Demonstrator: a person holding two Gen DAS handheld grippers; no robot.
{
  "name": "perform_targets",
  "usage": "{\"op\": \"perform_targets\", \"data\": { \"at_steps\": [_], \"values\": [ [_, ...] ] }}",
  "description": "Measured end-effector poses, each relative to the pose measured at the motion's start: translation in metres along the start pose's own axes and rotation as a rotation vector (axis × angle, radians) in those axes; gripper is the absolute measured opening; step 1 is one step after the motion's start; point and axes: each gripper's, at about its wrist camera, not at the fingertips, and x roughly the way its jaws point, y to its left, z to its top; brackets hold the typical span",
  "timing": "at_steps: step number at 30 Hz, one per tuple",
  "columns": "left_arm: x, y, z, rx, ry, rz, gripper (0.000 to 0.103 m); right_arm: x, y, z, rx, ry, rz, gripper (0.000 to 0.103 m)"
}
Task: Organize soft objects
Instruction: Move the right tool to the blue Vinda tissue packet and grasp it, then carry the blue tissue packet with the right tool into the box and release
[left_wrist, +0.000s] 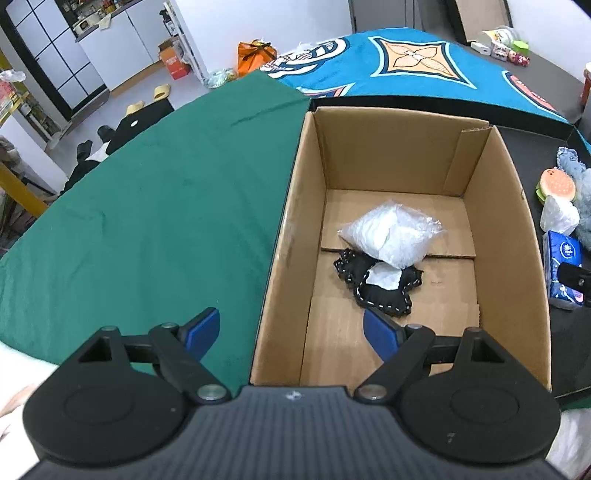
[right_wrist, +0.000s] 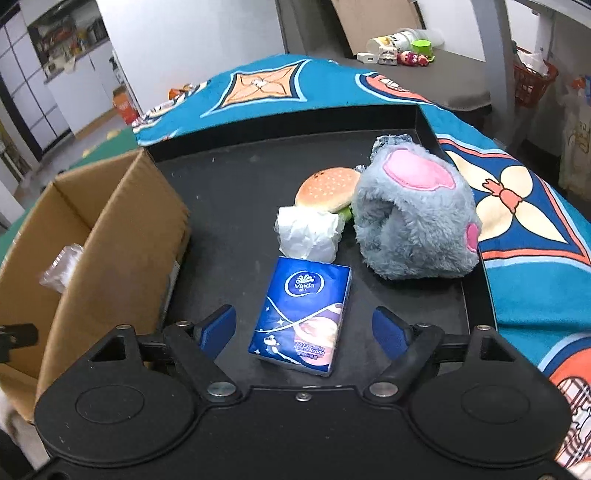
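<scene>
In the left wrist view an open cardboard box (left_wrist: 291, 236) holds a clear bag of white stuffing (left_wrist: 388, 232) lying on a black stitched soft piece (left_wrist: 384, 290). My left gripper (left_wrist: 291, 332) is open and empty above the box's near left wall. In the right wrist view a blue tissue pack (right_wrist: 301, 319) lies on a black tray (right_wrist: 229, 192), between the open fingers of my right gripper (right_wrist: 304, 330). Behind it sit a white wrapped lump (right_wrist: 308, 232), a plush burger (right_wrist: 327, 190) and a grey-and-pink plush (right_wrist: 413, 218).
The box (right_wrist: 110, 236) stands left of the tray. A green cloth (left_wrist: 166, 192) covers the table to the left, a blue patterned blanket (right_wrist: 517, 206) lies behind and right. Small toys and cups (right_wrist: 402, 51) sit on a far table.
</scene>
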Motion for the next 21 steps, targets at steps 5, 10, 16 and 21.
{"op": "perform_targets", "data": {
  "at_steps": [5, 10, 16, 21],
  "values": [
    [-0.001, -0.003, -0.004, 0.018, 0.003, 0.014, 0.084, 0.009, 0.003, -0.009, -0.028, 0.065, 0.019, 0.053],
    [-0.006, -0.002, -0.006, 0.009, -0.007, 0.018, 0.084, -0.005, -0.004, -0.011, -0.024, 0.007, -0.04, 0.051],
    [-0.012, 0.002, -0.006, -0.01, -0.025, 0.009, 0.084, -0.021, -0.007, -0.012, -0.005, 0.001, -0.003, 0.051],
    [-0.015, 0.007, -0.008, -0.015, -0.026, -0.005, 0.084, -0.034, -0.009, -0.006, 0.018, -0.01, 0.013, 0.051]
  ]
}}
